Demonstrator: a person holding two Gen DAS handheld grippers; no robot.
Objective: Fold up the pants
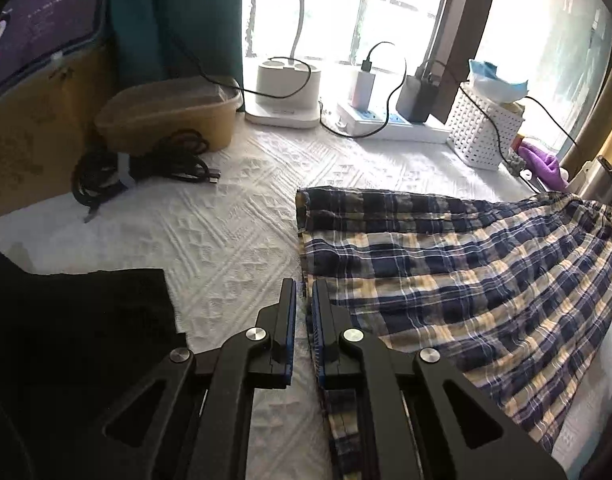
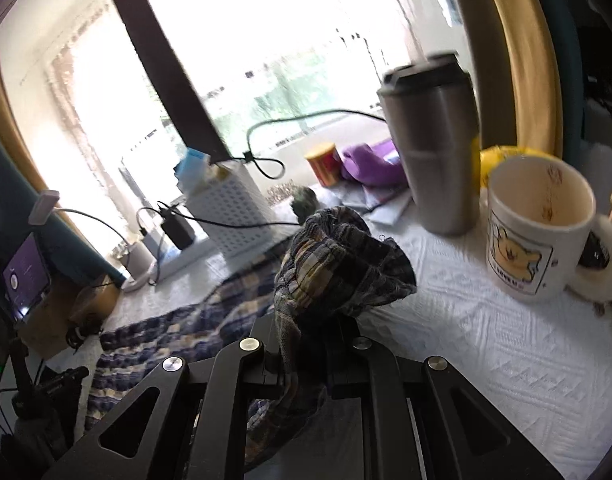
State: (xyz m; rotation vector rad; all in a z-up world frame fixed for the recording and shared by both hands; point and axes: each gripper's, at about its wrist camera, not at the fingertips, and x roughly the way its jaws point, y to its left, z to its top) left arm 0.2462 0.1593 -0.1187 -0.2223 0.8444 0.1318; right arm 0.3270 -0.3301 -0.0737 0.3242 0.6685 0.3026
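White textured cover carries: plaid pants, black cloth, cable bundle, tan container, white basket, steel tumbler, mug.
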